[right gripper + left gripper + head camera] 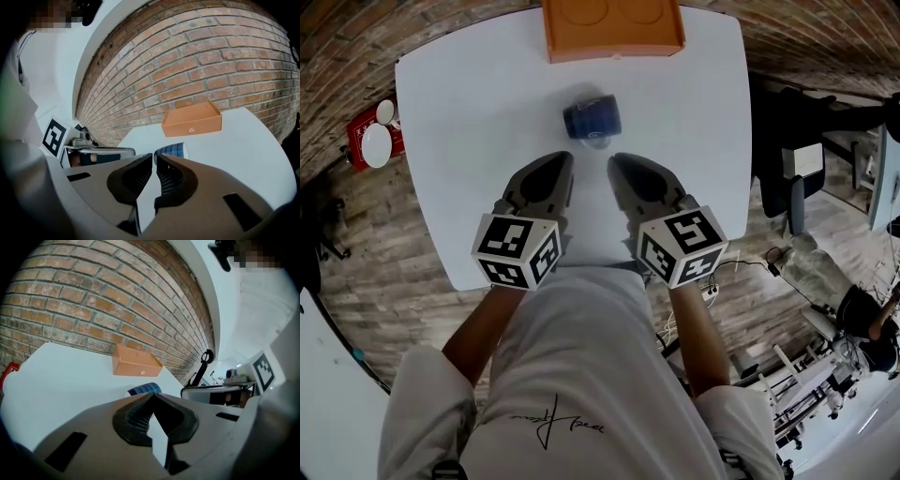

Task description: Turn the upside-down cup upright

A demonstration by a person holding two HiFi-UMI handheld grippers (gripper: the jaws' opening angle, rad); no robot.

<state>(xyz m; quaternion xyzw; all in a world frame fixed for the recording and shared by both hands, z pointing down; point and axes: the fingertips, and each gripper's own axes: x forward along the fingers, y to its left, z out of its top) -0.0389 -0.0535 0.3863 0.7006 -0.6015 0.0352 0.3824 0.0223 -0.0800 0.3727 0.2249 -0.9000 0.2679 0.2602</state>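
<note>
1. A white desk (pixel 459 131) is seen steeply from above, and a dark blue cup with a fine grid pattern (pixel 592 117) stands on it, near the middle of its far half.
2. A flat orange box (pixel 614 28) lies at the far edge of the desk, near the cup but not touching it.
3. The left claw (pixel 555 169) is held over the near half of the desk, short of the cup. In the left gripper view its jaws meet at the tips, and nothing is gripped between them.
4. The right claw (pixel 623 167) is held just beside the left one. In the right gripper view only a thin slit is left between its jaws, and nothing is held there.
5. In both gripper views the cup is largely hidden behind the jaw tips, so its exact pose cannot be confirmed. From above it is judged to be mouth-down.
6. The task is judged to be at its approach step, as the cup is not yet touched.
7. For the next move, one claw would need to be opened wider than the cup, brought around its sides, closed firmly, then lifted and rotated until the mouth faces up.
</note>
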